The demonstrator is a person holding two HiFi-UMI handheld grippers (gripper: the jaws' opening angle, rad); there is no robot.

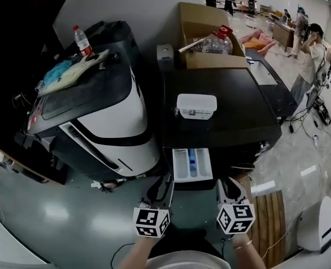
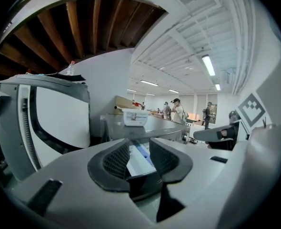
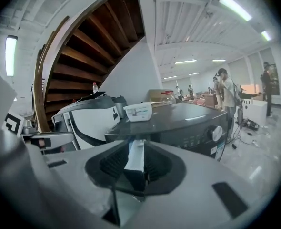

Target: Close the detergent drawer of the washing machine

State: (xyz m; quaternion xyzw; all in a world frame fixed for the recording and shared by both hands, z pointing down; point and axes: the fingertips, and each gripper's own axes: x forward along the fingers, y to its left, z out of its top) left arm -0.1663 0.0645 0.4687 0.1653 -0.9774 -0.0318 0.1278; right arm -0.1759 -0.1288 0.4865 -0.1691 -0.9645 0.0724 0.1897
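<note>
The black washing machine (image 1: 227,102) stands in the middle of the head view. Its white detergent drawer (image 1: 192,164), with a blue insert, sticks out of the front towards me. My left gripper (image 1: 164,181) is just off the drawer's near left corner, and my right gripper (image 1: 225,182) is just off its near right corner. The left gripper (image 2: 139,160) is open, and the drawer (image 2: 139,157) shows through its gap, a little ahead. The right gripper (image 3: 135,162) is open too, with the drawer's white end (image 3: 135,156) seen edge-on in the gap. Neither gripper holds anything.
A white lidded box (image 1: 196,106) sits on the washer's top. A white-and-black machine (image 1: 106,116) stands to the left with a bottle (image 1: 82,41) on it. Behind is a cardboard box (image 1: 207,35). A wooden pallet (image 1: 269,217) lies at the right. People stand at the far right.
</note>
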